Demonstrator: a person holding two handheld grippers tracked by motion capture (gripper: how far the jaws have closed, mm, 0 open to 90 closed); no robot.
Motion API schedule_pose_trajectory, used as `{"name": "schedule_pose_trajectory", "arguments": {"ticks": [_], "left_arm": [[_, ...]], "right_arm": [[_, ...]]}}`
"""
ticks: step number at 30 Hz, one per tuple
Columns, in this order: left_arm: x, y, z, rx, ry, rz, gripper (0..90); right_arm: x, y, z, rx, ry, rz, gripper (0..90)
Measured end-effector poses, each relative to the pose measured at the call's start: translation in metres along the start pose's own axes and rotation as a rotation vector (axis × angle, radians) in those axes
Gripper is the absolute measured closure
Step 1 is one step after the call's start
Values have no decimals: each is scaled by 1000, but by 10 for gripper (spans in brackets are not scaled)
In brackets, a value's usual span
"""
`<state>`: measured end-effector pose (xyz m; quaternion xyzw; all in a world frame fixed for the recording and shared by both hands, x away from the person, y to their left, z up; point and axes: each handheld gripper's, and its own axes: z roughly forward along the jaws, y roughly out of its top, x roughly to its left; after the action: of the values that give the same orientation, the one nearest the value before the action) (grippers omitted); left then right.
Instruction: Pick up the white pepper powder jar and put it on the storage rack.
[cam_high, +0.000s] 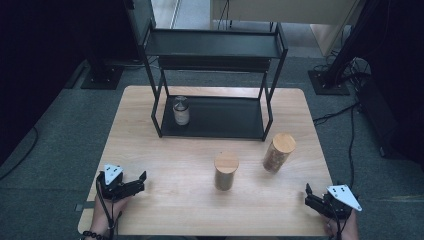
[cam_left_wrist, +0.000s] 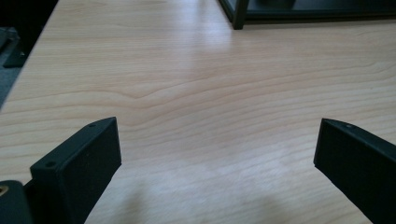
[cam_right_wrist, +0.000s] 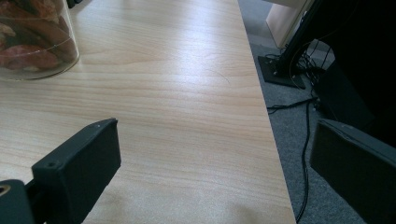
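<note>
Two clear jars with wooden lids stand on the wooden table (cam_high: 165, 165): a shorter jar (cam_high: 226, 171) at the middle and a taller jar (cam_high: 278, 152) to its right, whose glass base (cam_right_wrist: 35, 42) holds brown pieces. A small jar with a metal lid (cam_high: 181, 110) sits on the lower shelf of the black rack (cam_high: 215, 117). My left gripper (cam_high: 134, 183) rests near the front left edge, open, nothing between its jaws (cam_left_wrist: 219, 154). My right gripper (cam_high: 311, 196) is at the front right corner, open and empty (cam_right_wrist: 215, 158).
The black two-tier rack's upper shelf (cam_high: 212, 45) is bare. One rack foot (cam_left_wrist: 239, 18) stands ahead of the left gripper. The table's right edge (cam_right_wrist: 271, 140) drops to grey carpet with cables (cam_right_wrist: 306, 121) and stand bases (cam_high: 327, 82).
</note>
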<state>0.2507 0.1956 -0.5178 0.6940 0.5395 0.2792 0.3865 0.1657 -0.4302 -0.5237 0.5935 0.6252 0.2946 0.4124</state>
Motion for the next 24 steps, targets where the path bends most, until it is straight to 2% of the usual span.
{"name": "schedule_pose_trajectory", "arguments": {"ticks": [4,8,10,13,16,20,24], "left_arm": [[11,-4,-8,-1,7,18,8],[22,-7,-13,-10,6,-29,8],[23,-8,-14,-12,1,-34,9],[22,-8,-15,0,3,-5,8],[25,-10,-18,2,26,15,8],[34,-13,-22,-4,19,-13,8],[35,-13,-23,-9,1,-13,9]], "right_arm": [[0,0,0,1,-1,-2,19],[0,0,0,3,-3,-6,19],[0,0,0,1,-5,-8,19],[0,0,0,0,-5,-5,19],[0,0,0,-1,-5,-1,19],[0,0,0,-3,-3,-4,19],[1,0,0,-3,-3,-6,19]]}}
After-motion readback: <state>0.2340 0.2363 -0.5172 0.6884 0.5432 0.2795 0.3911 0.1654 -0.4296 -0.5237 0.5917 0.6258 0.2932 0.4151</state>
